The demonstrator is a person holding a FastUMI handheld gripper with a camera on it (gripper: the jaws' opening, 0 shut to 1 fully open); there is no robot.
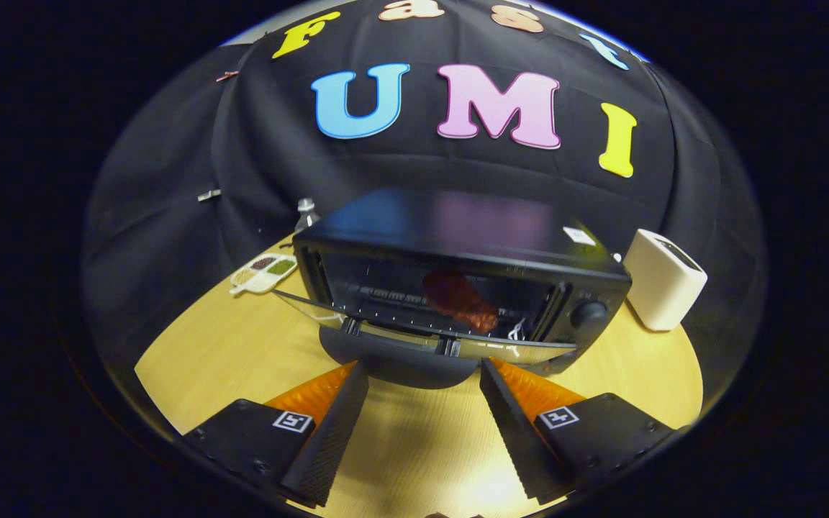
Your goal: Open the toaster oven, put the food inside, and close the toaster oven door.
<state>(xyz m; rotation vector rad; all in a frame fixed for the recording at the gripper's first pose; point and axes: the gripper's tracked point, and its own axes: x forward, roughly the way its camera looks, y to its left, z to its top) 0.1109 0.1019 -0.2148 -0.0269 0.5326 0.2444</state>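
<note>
wooden table (242,360) bearing toaster oven (458,273), white toaster (663,288), tray (265,272).

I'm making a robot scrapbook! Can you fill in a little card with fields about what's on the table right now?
oven: black toaster oven on the wooden table
oven door: folded down open
food: reddish piece on the rack inside
tongs: open, holding nothing, just before the door
beside the oven: white toaster on one side, small dish on the other
</note>
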